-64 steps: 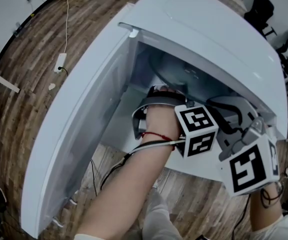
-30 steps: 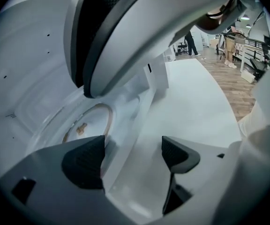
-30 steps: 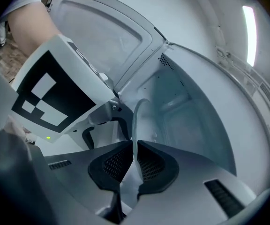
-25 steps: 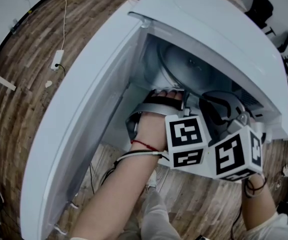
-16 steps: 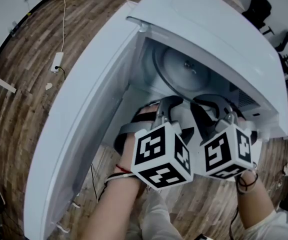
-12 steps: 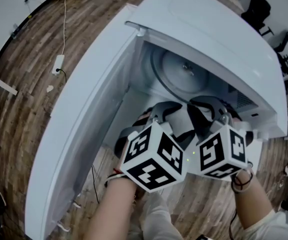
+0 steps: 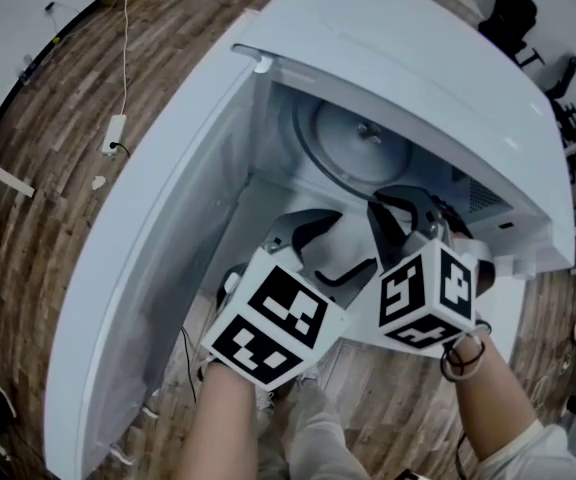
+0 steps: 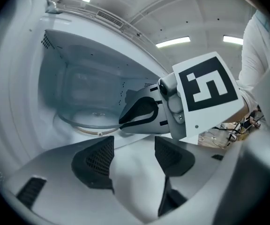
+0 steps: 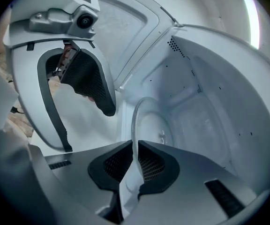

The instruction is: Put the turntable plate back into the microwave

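Pinching one turntable plate (image 9: 150, 125) edgewise, right tongs (image 9: 136, 162) hold firm; left tongs (image 8: 134, 156) gape, apparently empty.

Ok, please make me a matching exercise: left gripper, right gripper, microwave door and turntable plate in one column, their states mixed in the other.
1. left gripper
2. right gripper
3. microwave door
4. turntable plate

a. swung open
b. jaws shut on a glass rim
c. inside the microwave
d. jaws apart, nothing between them

Pairs: 1-d, 2-b, 3-a, 4-c
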The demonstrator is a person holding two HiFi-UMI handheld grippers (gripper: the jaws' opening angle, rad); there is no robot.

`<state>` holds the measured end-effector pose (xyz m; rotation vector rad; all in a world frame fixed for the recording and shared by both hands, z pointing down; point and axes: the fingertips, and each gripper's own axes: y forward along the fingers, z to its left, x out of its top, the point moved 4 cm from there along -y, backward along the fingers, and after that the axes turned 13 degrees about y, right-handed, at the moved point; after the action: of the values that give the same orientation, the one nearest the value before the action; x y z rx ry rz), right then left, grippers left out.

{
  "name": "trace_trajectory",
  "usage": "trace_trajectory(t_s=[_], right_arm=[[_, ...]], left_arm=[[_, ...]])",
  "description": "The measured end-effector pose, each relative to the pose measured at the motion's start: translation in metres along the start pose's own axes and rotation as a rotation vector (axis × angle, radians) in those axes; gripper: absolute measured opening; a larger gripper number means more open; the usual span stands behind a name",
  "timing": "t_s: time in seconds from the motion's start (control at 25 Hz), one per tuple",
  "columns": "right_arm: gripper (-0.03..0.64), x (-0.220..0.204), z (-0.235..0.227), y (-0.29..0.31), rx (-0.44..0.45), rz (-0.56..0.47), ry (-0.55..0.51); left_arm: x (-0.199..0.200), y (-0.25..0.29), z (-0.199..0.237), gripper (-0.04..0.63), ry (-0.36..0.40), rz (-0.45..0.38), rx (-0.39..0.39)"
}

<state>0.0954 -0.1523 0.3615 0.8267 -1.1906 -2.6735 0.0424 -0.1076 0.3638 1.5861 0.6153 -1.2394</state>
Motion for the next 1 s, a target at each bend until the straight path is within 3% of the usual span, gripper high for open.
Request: trace_trajectory(t_s=[0.32,0.6,1.0], right_arm=[[0.049,0.0,0.007,0.008,0.015,-0.007,-0.01],[0.049,0.003,0.008,0.013,0.005,-0.027,-0.028],[0.051,0.001,0.014,0.023,0.03,-0.029,-0.051]], left_arm=[[-0.002,-0.013,0.011,0.255,-0.059,-0.02,0.043],[0.007,-0.033,0.029,0.202,-0.149,-0.101,0.206],[0.017,-0.018,0.032,0.202,-0.179,-0.14,0.203]])
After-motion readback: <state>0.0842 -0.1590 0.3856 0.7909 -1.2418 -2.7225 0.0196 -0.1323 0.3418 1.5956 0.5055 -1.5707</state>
